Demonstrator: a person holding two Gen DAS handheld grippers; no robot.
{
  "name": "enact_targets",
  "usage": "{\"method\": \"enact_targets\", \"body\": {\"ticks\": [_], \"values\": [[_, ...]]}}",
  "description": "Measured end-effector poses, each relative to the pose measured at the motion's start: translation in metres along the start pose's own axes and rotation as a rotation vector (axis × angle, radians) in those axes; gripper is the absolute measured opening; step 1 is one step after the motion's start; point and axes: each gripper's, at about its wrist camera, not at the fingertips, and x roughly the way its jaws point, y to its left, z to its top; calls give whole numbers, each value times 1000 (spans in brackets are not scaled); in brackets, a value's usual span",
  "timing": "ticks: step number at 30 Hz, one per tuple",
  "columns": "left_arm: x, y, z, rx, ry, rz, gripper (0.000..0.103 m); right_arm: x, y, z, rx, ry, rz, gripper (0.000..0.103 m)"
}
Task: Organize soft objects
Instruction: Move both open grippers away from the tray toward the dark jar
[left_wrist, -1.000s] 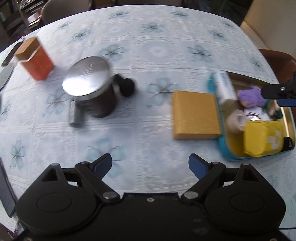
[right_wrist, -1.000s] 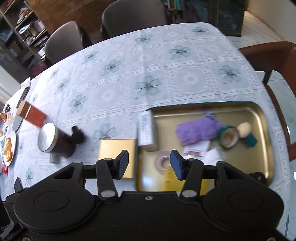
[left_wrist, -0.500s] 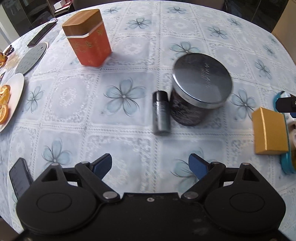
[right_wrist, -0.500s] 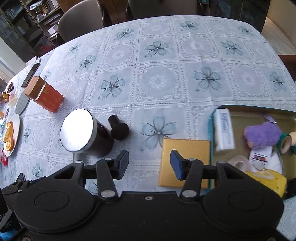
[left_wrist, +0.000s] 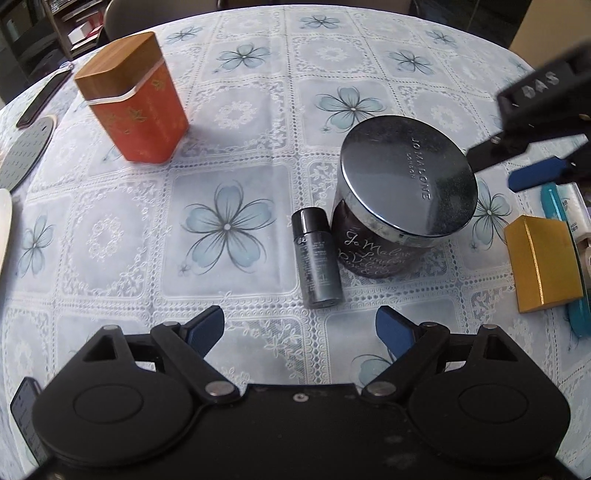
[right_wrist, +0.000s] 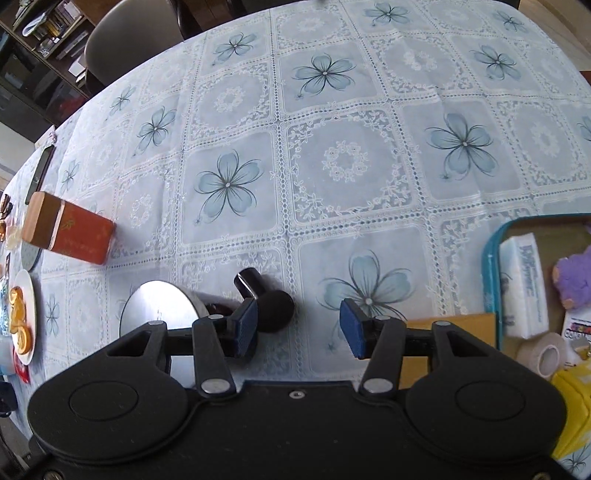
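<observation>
— Both grippers are swinging away from the tray, aren't they? A second ago that purple plush toy (right_wrist: 576, 281) was sitting dead ahead of the right gripper (right_wrist: 298, 326).

— Yes, now it is lying off to that gripper's right, inside the teal-rimmed tray (right_wrist: 489, 266), beside the tissue pack (right_wrist: 522, 286).

— And the left gripper (left_wrist: 300, 329)?

— It is hanging with fingers spread wide, gripping nothing; the small grey bottle (left_wrist: 317, 258) is lying just ahead of it, touching the Jo Malone candle jar (left_wrist: 399, 199).

— The right one?

— Parted too, though narrower, and carrying nothing. The gold box (left_wrist: 541, 264) is sitting against the tray's edge.
</observation>
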Motion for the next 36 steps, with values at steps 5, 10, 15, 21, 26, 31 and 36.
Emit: {"method": "enact_targets", "body": {"ticks": [5, 10, 15, 21, 26, 31, 36], "values": [[11, -4, 4, 36, -1, -10, 89, 22, 13, 14, -12, 39, 2, 51], [22, -8, 6, 64, 1, -21, 89, 41, 25, 22, -37, 70, -7, 50], [29, -7, 10, 66, -15, -27, 89, 55, 24, 29, -16, 112, 23, 51], [37, -4, 12, 65, -9, -30, 89, 68, 14, 35, 65, 181, 100, 51], [40, 1, 15, 54, -7, -34, 89, 73, 13, 37, 42, 190, 94, 30], [37, 3, 11, 52, -9, -20, 89, 60, 11, 33, -1, 168, 10, 21], [39, 14, 12, 25, -12, -4, 89, 50, 0, 29, -2, 167, -36, 21]]}}
